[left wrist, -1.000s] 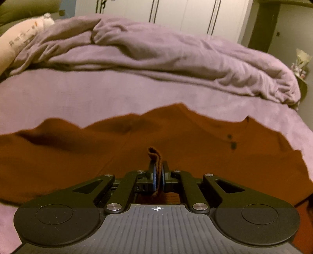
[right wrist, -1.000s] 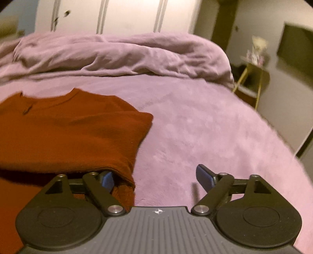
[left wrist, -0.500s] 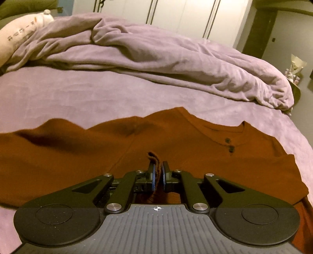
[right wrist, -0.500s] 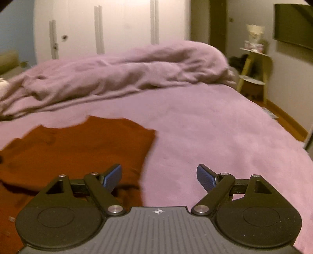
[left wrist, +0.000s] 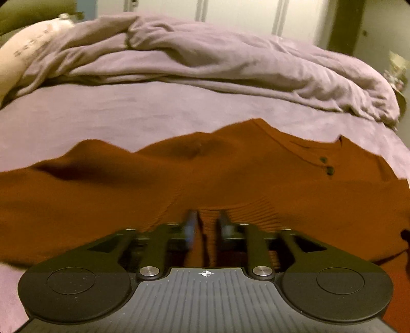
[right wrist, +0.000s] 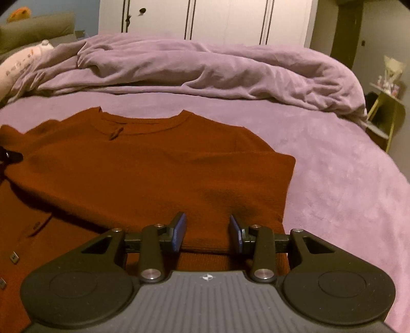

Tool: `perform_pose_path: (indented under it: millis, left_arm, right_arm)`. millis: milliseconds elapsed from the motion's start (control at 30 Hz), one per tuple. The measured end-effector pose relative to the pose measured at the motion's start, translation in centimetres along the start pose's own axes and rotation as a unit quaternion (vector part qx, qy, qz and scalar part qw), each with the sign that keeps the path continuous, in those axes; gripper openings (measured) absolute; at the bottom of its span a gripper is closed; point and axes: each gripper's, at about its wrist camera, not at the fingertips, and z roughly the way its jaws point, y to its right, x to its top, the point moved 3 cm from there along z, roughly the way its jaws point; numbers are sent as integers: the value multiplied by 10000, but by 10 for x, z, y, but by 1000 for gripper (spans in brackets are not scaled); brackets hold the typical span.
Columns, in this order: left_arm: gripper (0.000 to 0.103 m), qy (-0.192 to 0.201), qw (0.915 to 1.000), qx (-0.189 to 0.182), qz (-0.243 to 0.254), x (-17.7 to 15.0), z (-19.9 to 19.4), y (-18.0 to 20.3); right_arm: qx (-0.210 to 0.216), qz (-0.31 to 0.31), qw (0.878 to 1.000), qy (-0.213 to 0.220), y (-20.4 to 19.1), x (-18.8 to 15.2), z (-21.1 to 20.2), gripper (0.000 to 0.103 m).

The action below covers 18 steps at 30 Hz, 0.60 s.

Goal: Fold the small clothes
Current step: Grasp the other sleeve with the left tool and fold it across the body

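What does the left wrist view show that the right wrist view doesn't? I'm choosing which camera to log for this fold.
Only the left wrist view shows the left gripper, jaws slightly apart with rust fabric between them, and the shirt's two dark buttons.

Only the right wrist view shows the right gripper, open over the folded shirt's near edge, plus the shirt's round neckline, its right edge against the bed, and the yellow side table.

Both show the rust shirt, the purple bed sheet, the bunched duvet and white wardrobe doors.
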Motion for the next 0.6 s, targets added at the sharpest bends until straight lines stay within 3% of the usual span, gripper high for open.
perform_pose_path:
  millis: [33,67,133,267,300,367,500,600]
  left_arm:
    - [65,11,9999,-55,-149,0,-4,-4]
    - [71,-1,9993,-83,-362,-1,-10,-11]
    - [74,7,9978,3,-656,-4,-24,-27]
    - [82,-288,9866,709,-1438,-17,-62,-87]
    - [82,-309,9814,869,-1685,-22,-73,-107]
    - [82,-217,9699,1085,-2168,-31,-91,-149]
    - [70,-50,9389,1802,-2933,-48,-107,-225]
    - [60,107,9096,1639,-3817,-61,-110,-274]
  right_arm:
    - [-26,-38,10000,-7,0,1,1,37]
    - [-51,-65,10000,-22,-2,1,1,37]
    - [-77,-74,9999,-56,-4,0,-1,37]
    - [-5,31,9999,-113,-4,2,-11,38]
    - [25,71,9999,-95,-4,1,-16,39]
    - [183,216,9995,-115,-4,-2,-21,54]
    - [276,509,9981,-226,-6,-15,-23,57]
    - [216,550,9980,-226,-10,-17,-27,58]
